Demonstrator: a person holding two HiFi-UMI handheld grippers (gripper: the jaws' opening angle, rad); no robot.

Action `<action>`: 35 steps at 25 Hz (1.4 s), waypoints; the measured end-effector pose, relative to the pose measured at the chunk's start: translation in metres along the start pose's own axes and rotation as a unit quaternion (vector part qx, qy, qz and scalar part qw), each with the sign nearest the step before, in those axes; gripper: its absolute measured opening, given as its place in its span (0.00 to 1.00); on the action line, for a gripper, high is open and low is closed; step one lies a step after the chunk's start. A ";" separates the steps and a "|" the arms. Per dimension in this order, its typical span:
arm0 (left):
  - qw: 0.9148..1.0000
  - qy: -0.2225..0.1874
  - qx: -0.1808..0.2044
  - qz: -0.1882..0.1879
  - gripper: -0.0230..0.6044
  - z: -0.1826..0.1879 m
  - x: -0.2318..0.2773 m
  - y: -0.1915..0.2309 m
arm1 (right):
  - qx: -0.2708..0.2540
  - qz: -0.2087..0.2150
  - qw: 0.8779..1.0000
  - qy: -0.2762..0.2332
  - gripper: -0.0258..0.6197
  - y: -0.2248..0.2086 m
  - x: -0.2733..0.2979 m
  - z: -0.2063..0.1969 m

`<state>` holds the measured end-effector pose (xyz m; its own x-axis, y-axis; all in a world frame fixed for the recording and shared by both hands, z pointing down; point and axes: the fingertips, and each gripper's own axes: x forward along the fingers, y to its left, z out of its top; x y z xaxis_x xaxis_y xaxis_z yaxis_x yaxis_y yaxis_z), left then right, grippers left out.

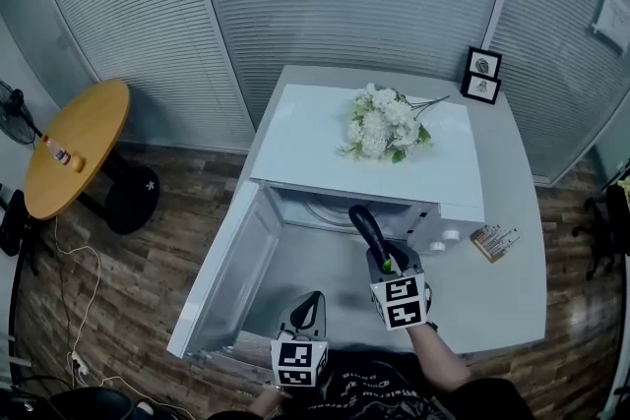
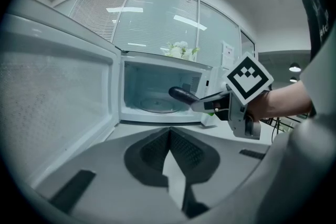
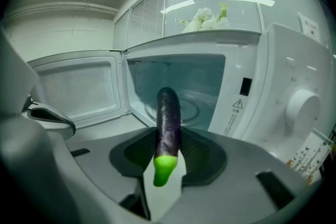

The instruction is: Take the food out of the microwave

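A dark purple eggplant with a green stem end is clamped between the jaws of my right gripper, its tip pointing into the open white microwave. In the right gripper view the eggplant stands up from the right gripper in front of the cavity, whose glass turntable is bare. My left gripper hovers in front of the open door, jaws together and empty. The left gripper view has the left gripper low, with the right gripper and eggplant at the cavity mouth.
White flowers lie on top of the microwave. Two small picture frames stand at the back of the grey counter, and a small printed object lies right of the microwave. A round wooden table stands to the left.
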<state>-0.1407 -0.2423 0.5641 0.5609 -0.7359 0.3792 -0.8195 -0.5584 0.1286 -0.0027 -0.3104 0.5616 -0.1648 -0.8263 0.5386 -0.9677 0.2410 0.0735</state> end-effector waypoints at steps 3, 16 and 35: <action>1.000 -0.002 0.001 -0.004 0.05 0.002 0.000 -0.004 | 0.001 -0.002 1.000 -0.006 0.25 0.001 -0.009 -0.002; 1.000 -0.004 -0.001 0.000 0.05 -0.001 0.004 -0.010 | 0.012 -0.018 0.999 -0.031 0.25 0.000 -0.045 -0.026; 1.000 -0.001 0.004 -0.004 0.05 -0.001 0.009 -0.025 | 0.045 -0.013 0.998 -0.041 0.25 -0.001 -0.074 -0.056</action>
<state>-0.1153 -0.2346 0.5656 0.5681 -0.7318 0.3765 -0.8137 -0.5678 0.1243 0.0214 -0.2209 0.5684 -0.1499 -0.8715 0.4669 -0.9847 0.1743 0.0091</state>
